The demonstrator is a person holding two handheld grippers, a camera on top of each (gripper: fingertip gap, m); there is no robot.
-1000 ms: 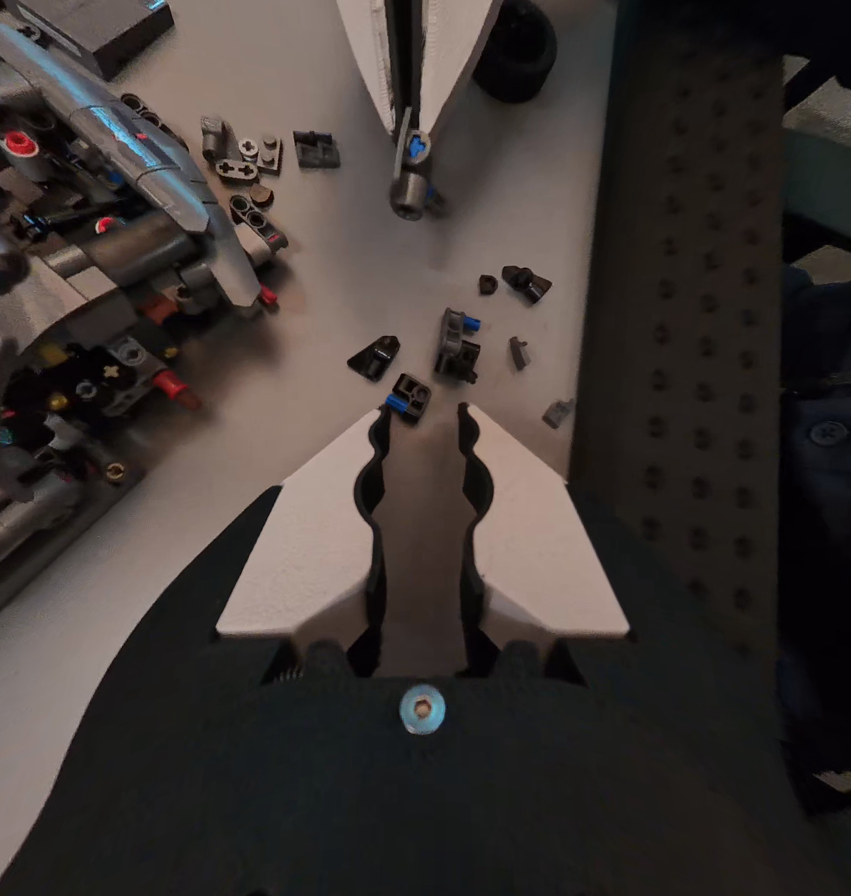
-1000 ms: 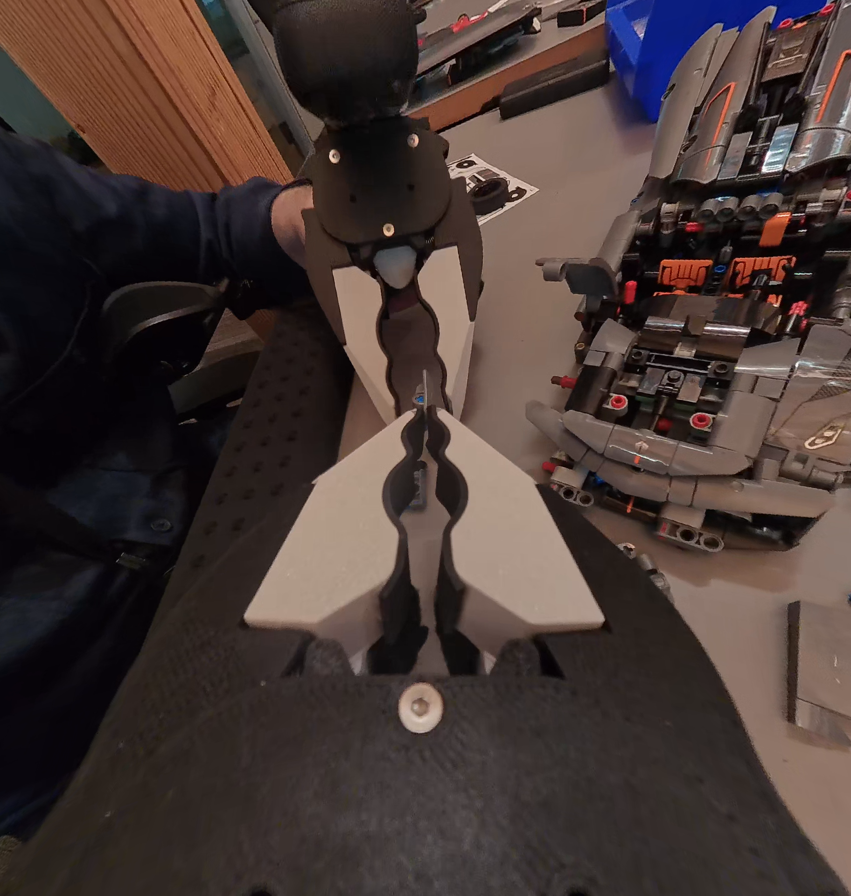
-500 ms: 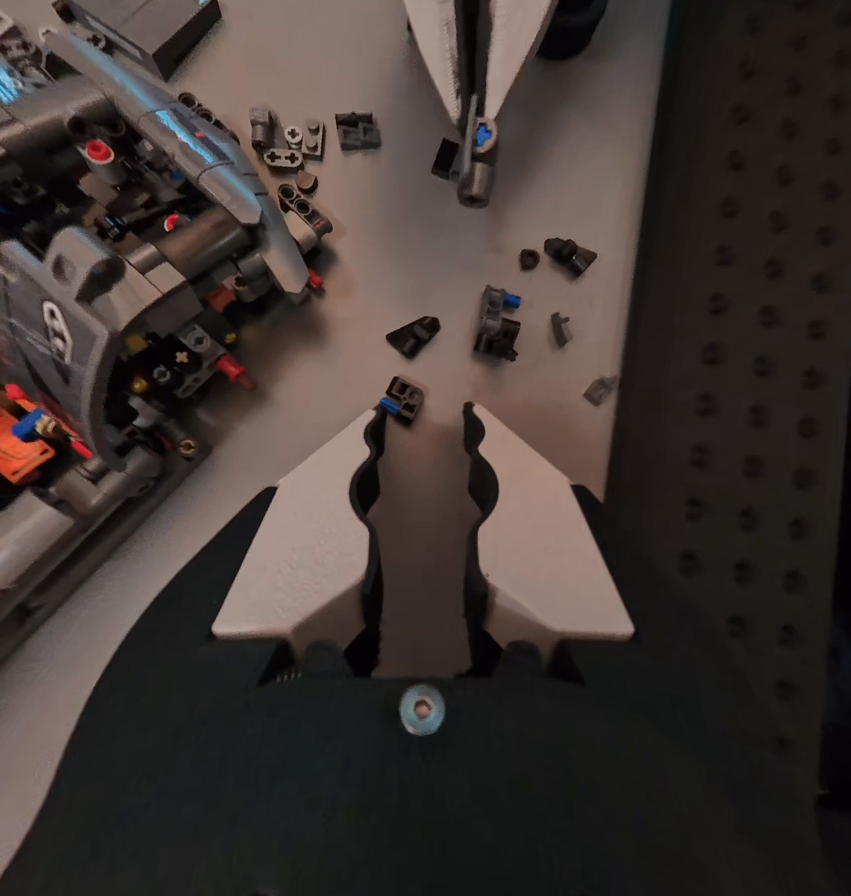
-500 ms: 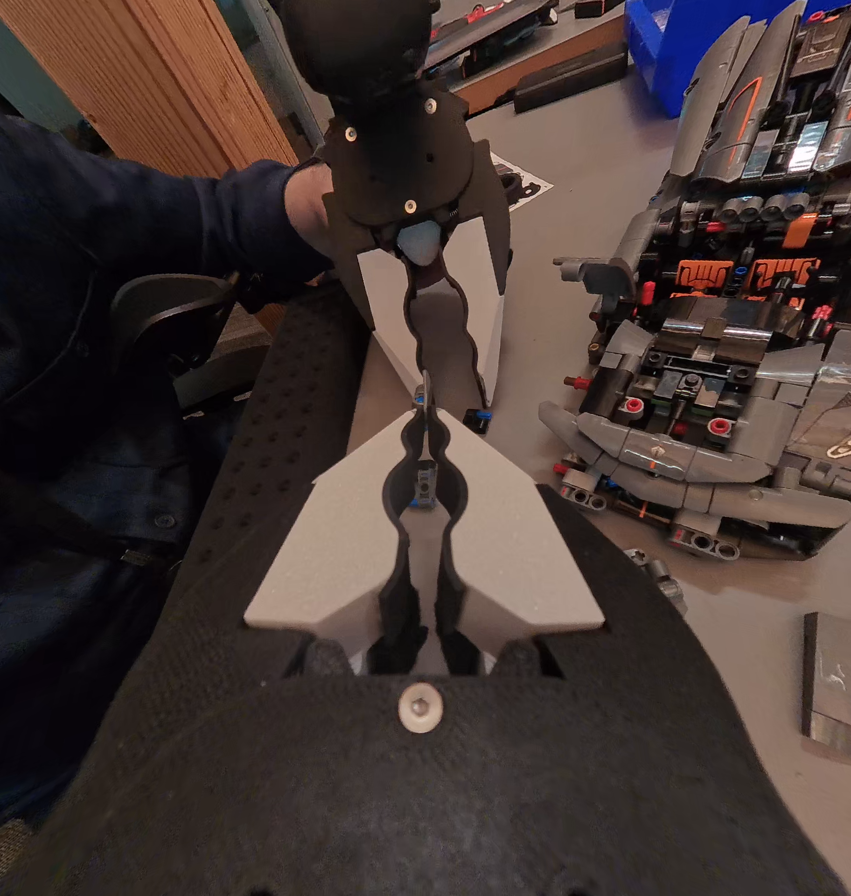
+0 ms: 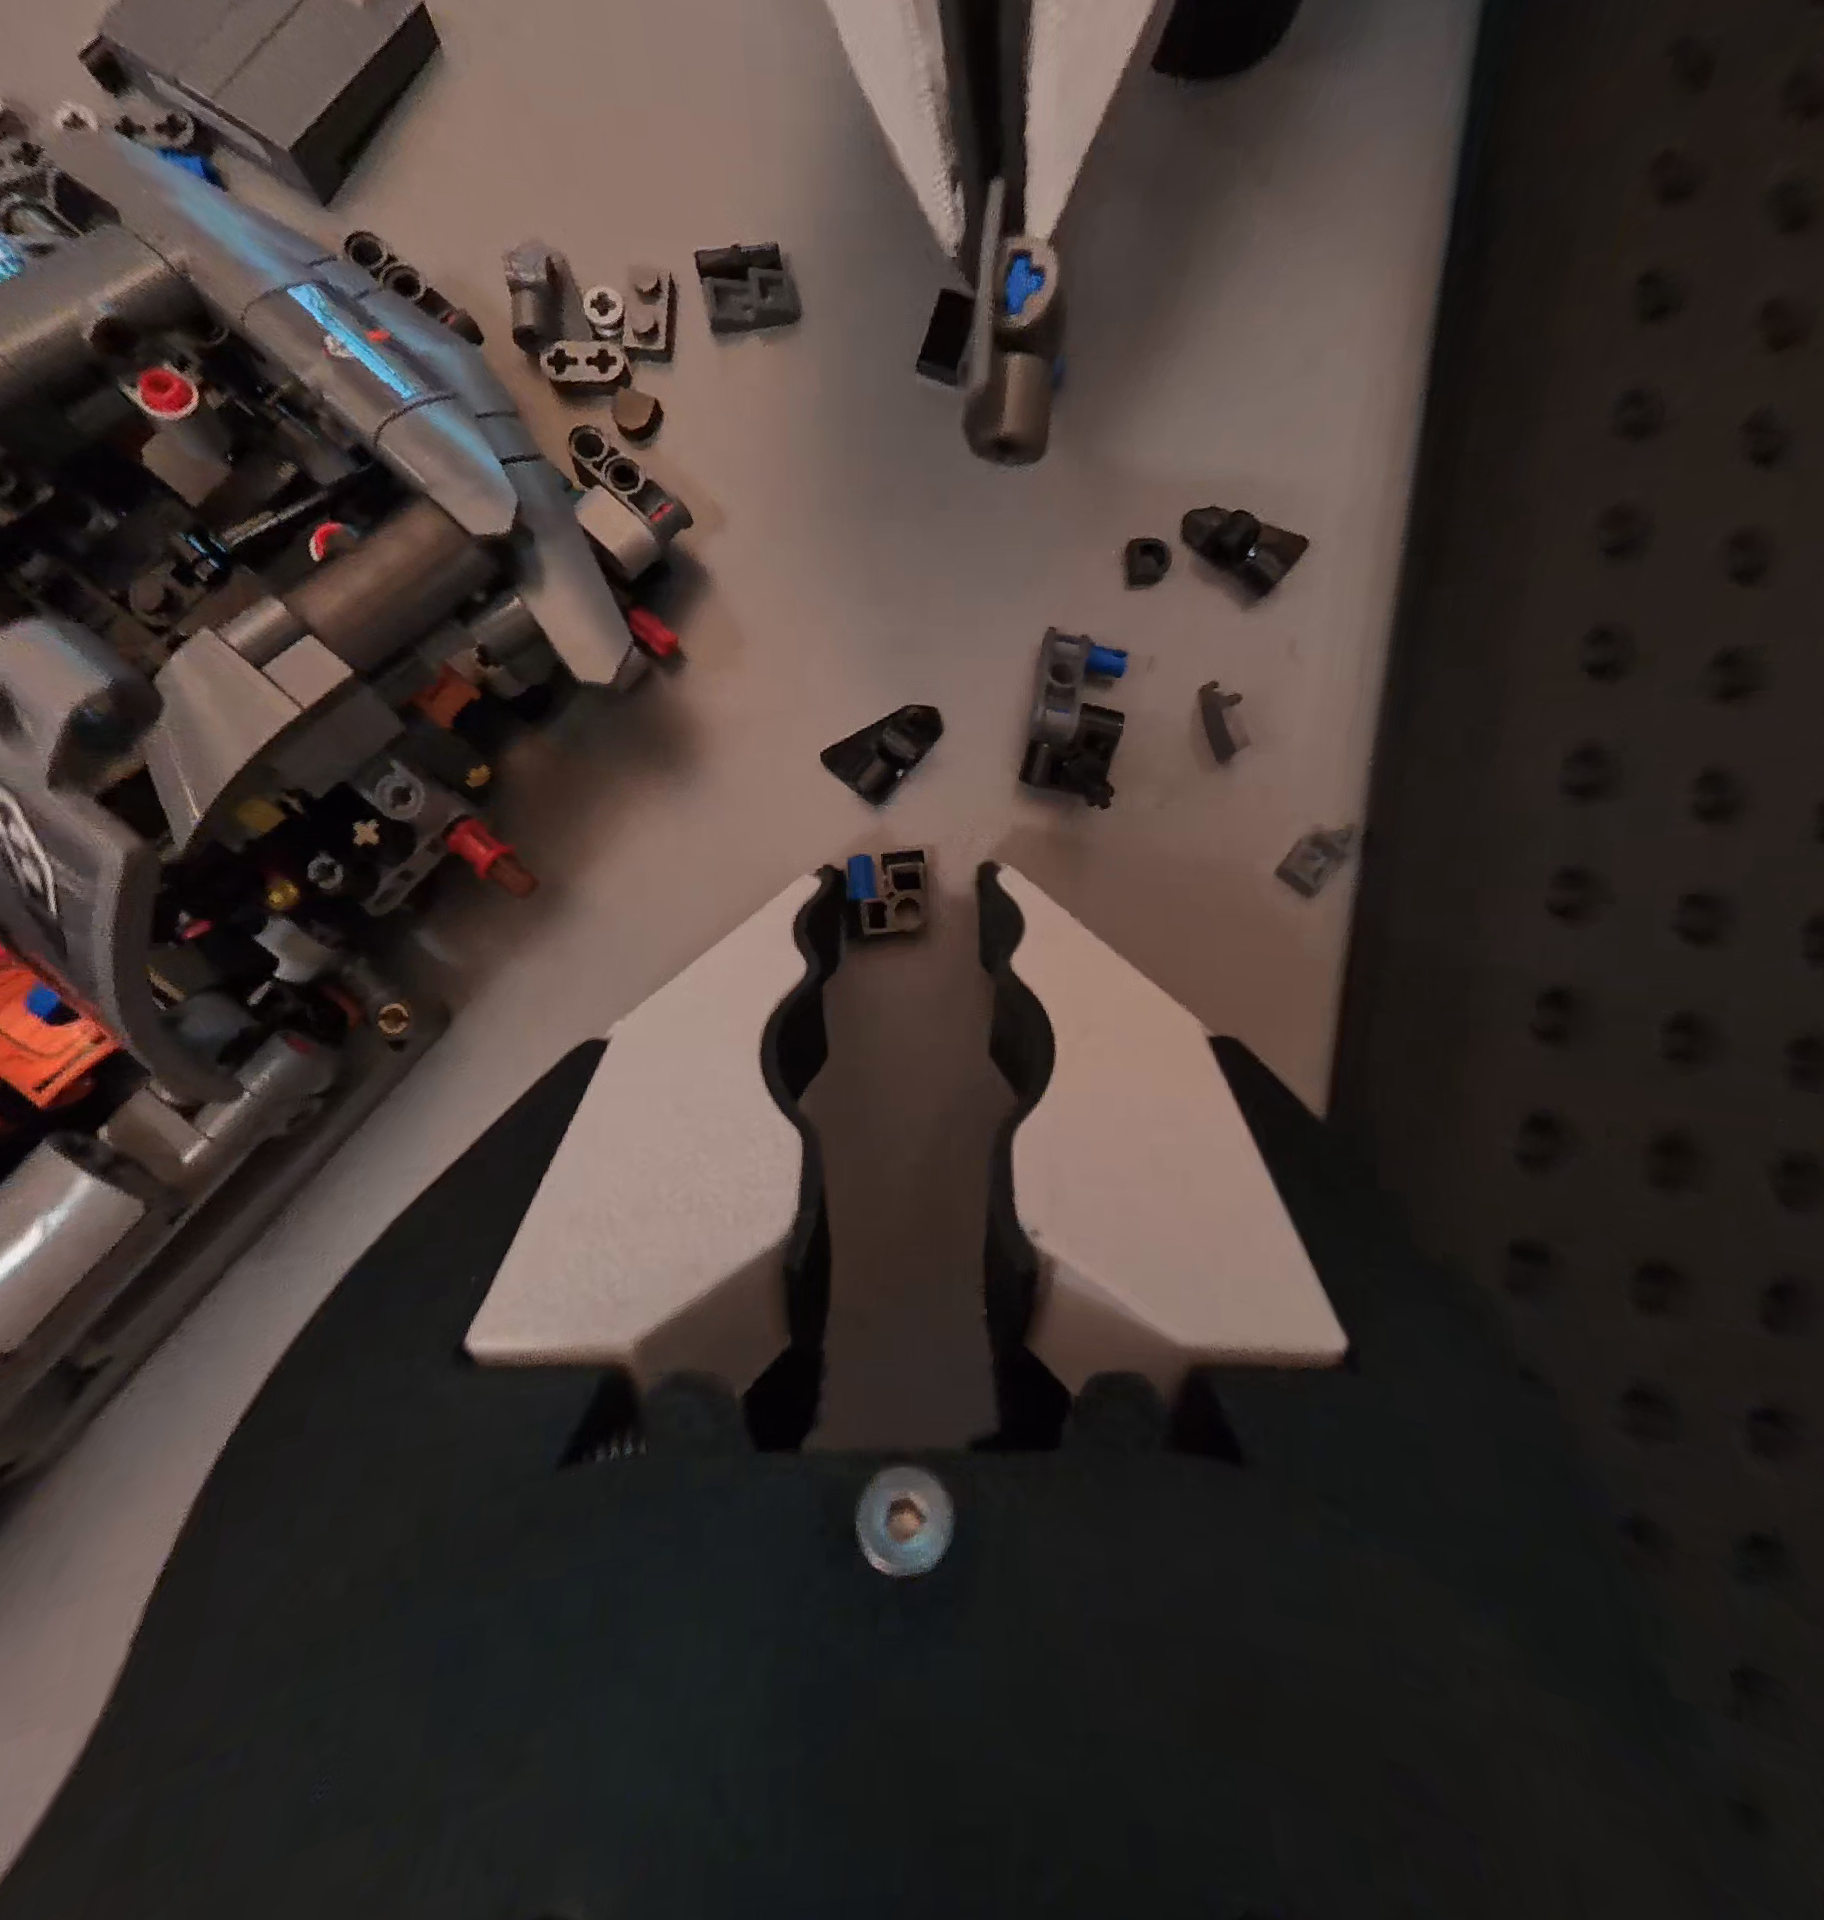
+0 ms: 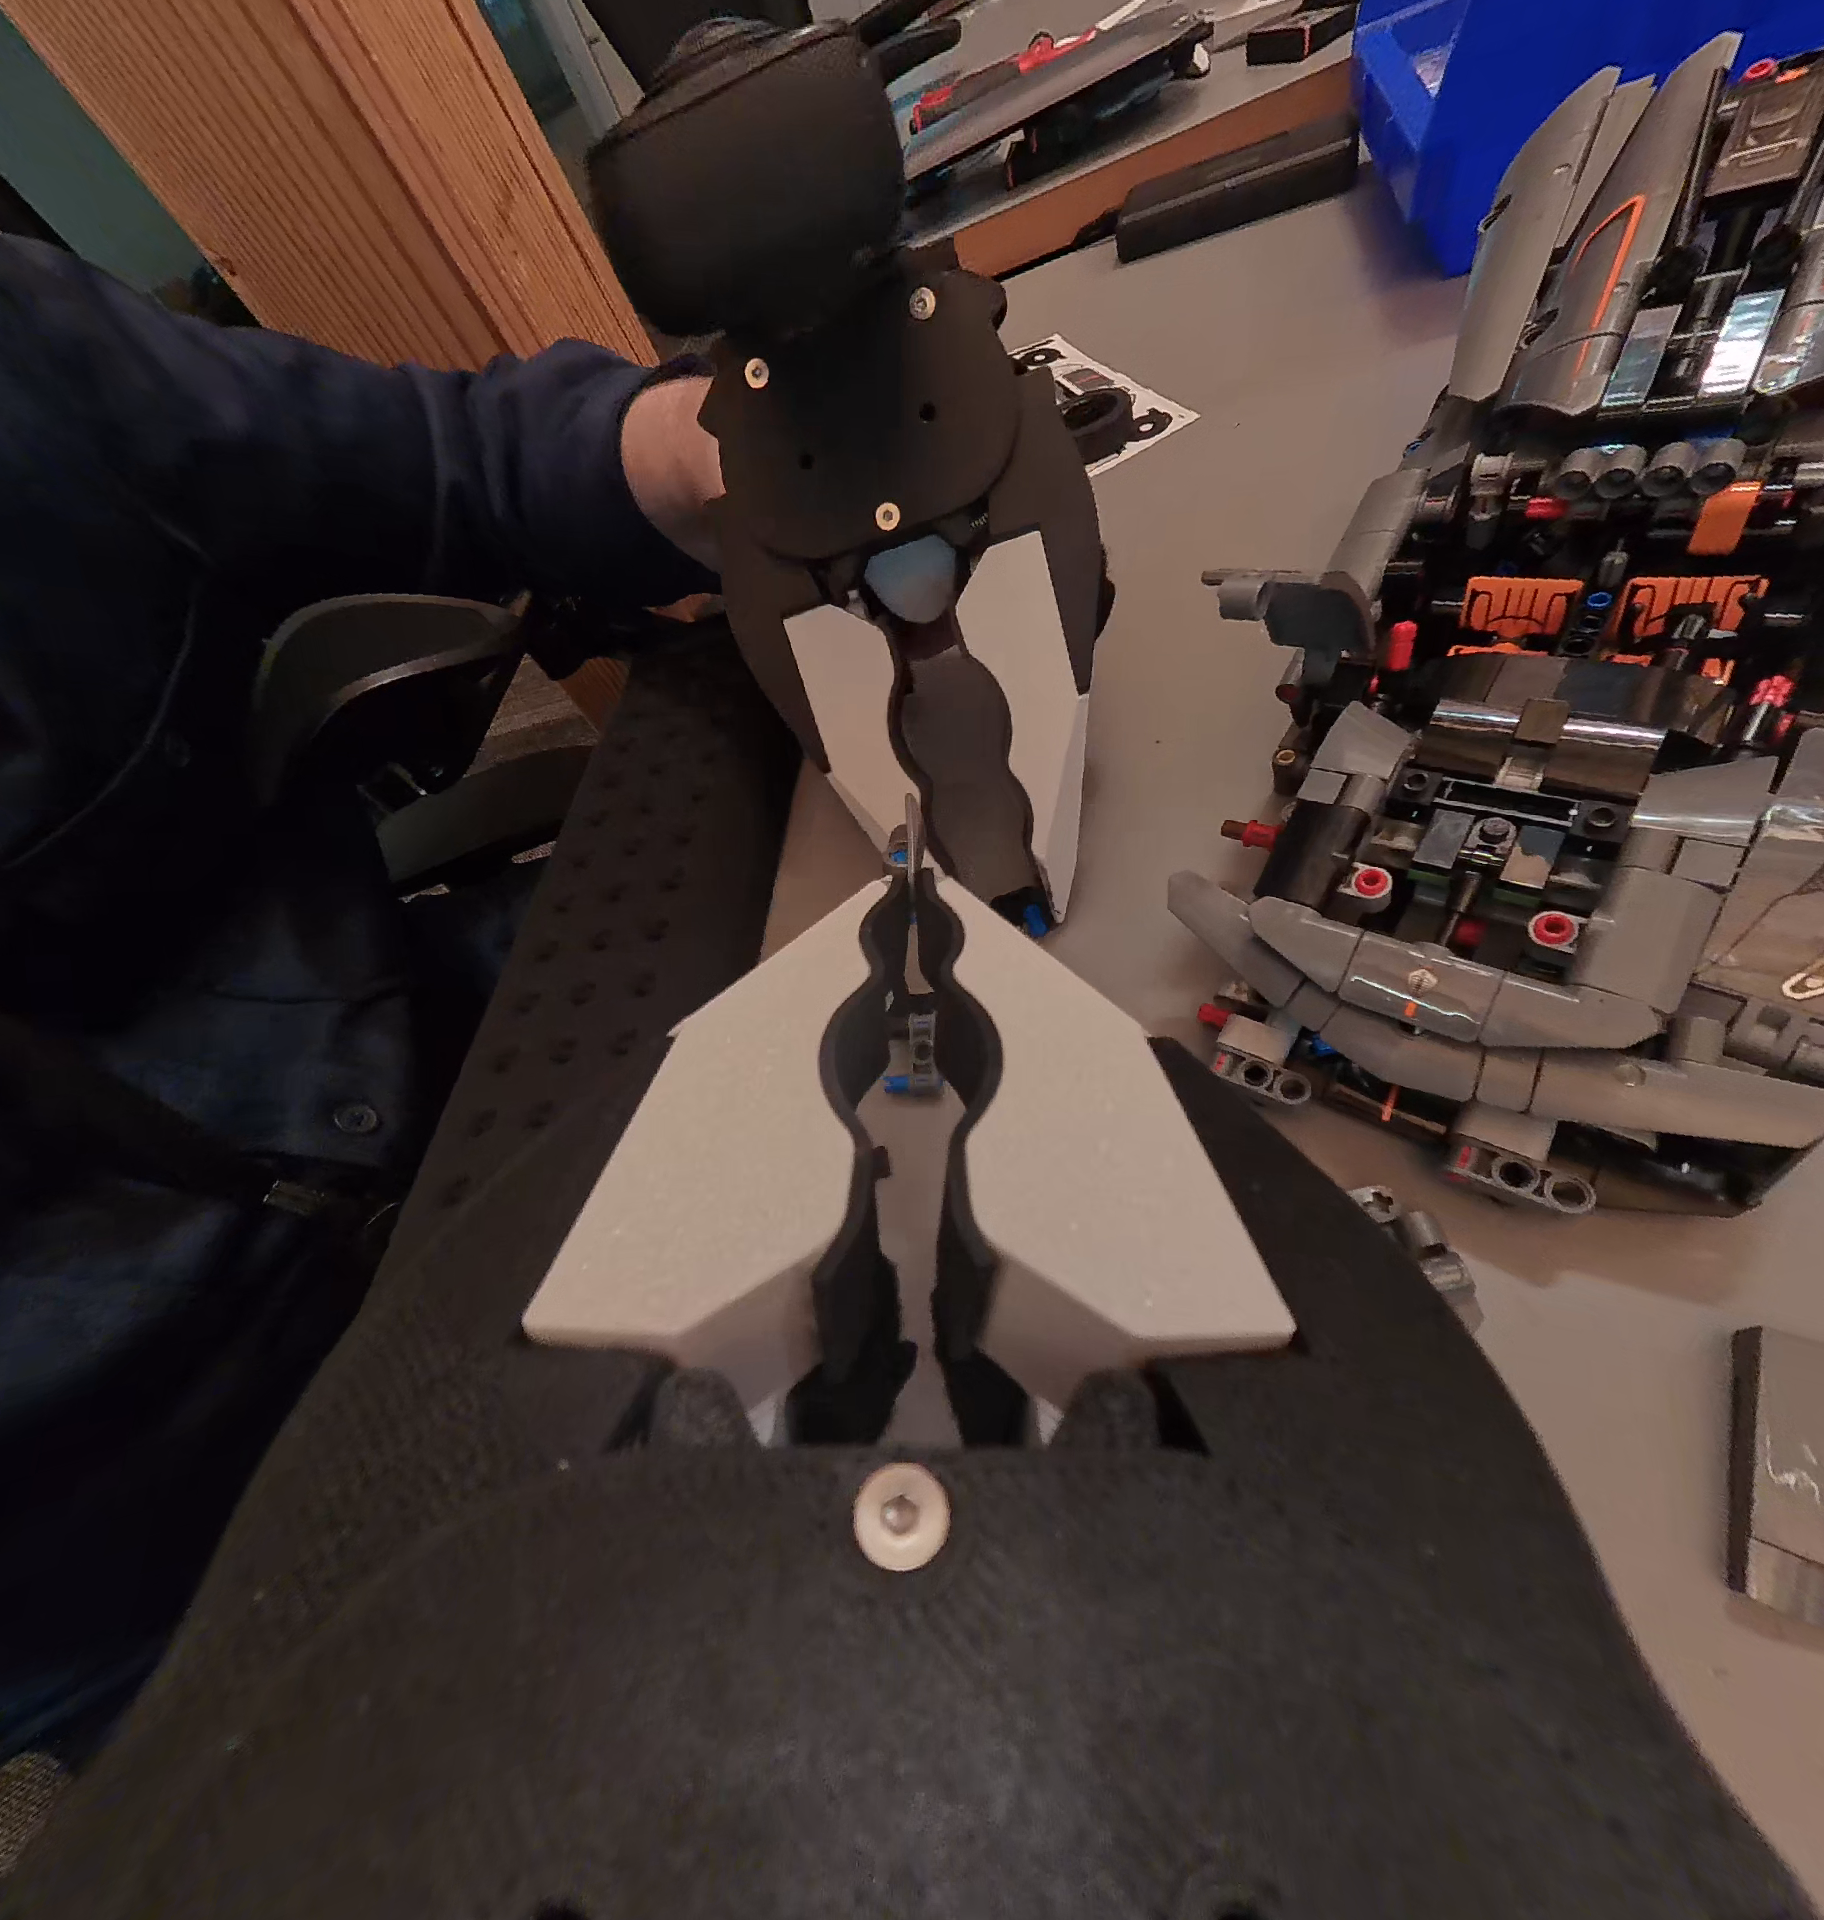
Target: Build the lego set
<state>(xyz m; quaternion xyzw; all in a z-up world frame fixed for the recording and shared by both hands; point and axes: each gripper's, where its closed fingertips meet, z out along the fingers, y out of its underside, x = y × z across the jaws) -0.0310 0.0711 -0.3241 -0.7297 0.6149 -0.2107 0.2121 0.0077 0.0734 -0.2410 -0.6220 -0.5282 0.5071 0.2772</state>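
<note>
My left gripper (image 5: pixel 903 883) is open, low over the grey table. A small black piece with a blue pin (image 5: pixel 887 891) lies on the table between its tips, close to the left finger. My right gripper (image 6: pixel 913 883) is shut on a thin grey piece with a blue pin (image 6: pixel 913 836). In the left wrist view this grey piece (image 5: pixel 1012 332) hangs from the right gripper at the top, above the table. The left gripper (image 6: pixel 975 862) faces it in the right wrist view. The large grey Lego car (image 5: pixel 212 623) (image 6: pixel 1510 935) stands beside them.
Loose black and grey pieces (image 5: pixel 1069 717) lie ahead of the left gripper, with more (image 5: pixel 596 322) by the car's nose. A black perforated mat (image 5: pixel 1614 935) lines the table edge. A blue bin (image 6: pixel 1427 104), a paper sheet (image 6: pixel 1105 405) and a dark panel (image 6: pixel 1801 1486) are around. A person's sleeve (image 6: pixel 264 499) is at left. One gripper's finger ends stand about 9 cm off the other's.
My left gripper has shifted left and forward, so the small black piece now lies between its tips instead of just ahead of them. The right gripper stays shut on the grey piece.
</note>
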